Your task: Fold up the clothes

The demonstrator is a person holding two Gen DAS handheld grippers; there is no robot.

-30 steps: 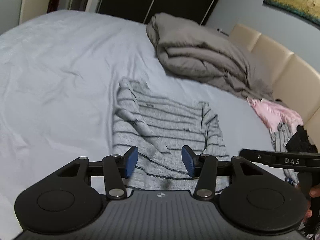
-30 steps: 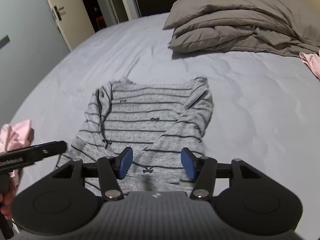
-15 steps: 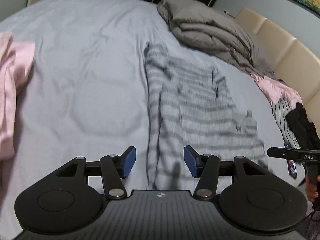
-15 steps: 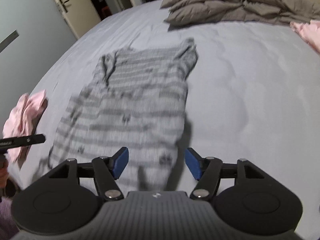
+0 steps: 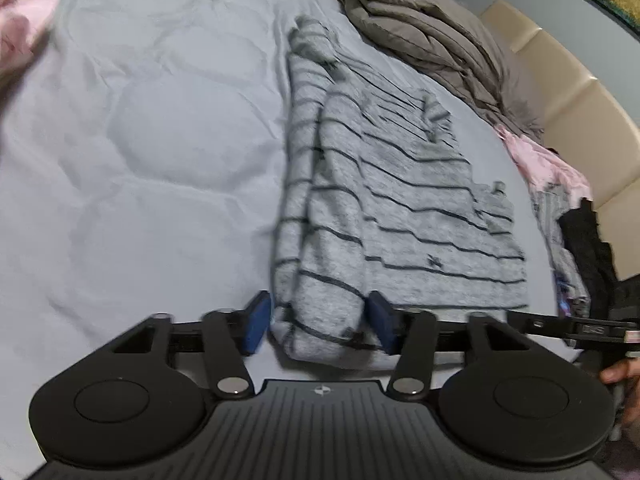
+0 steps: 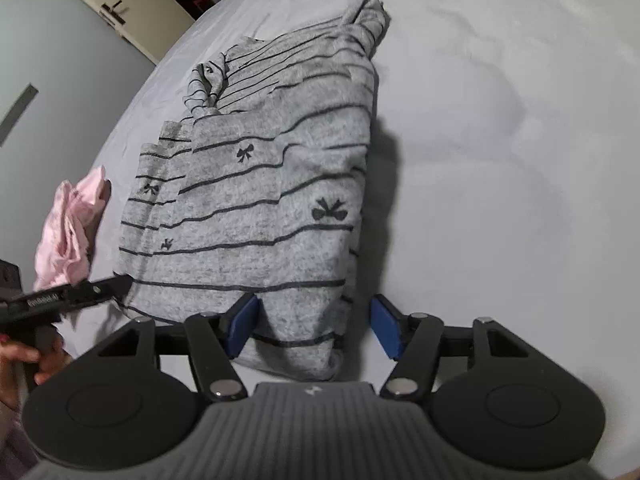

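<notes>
A grey top with dark stripes and small bows (image 5: 400, 200) lies flat on the pale bed sheet, its sleeves folded inward. It also shows in the right wrist view (image 6: 264, 208). My left gripper (image 5: 320, 326) is open, its blue pads either side of the garment's near left corner. My right gripper (image 6: 314, 328) is open, its pads straddling the near right corner of the hem. The left gripper's tip (image 6: 100, 290) shows at the hem's other corner in the right wrist view.
A folded grey duvet (image 5: 420, 28) lies at the head of the bed. Pink clothing (image 6: 72, 224) sits to the left of the top. A pile of pink, grey and black clothes (image 5: 568, 216) lies by the cream headboard (image 5: 560, 72).
Both grippers have moved apart and down to the two near corners of the hem. Each now has fabric between its open pads. The top has not moved.
</notes>
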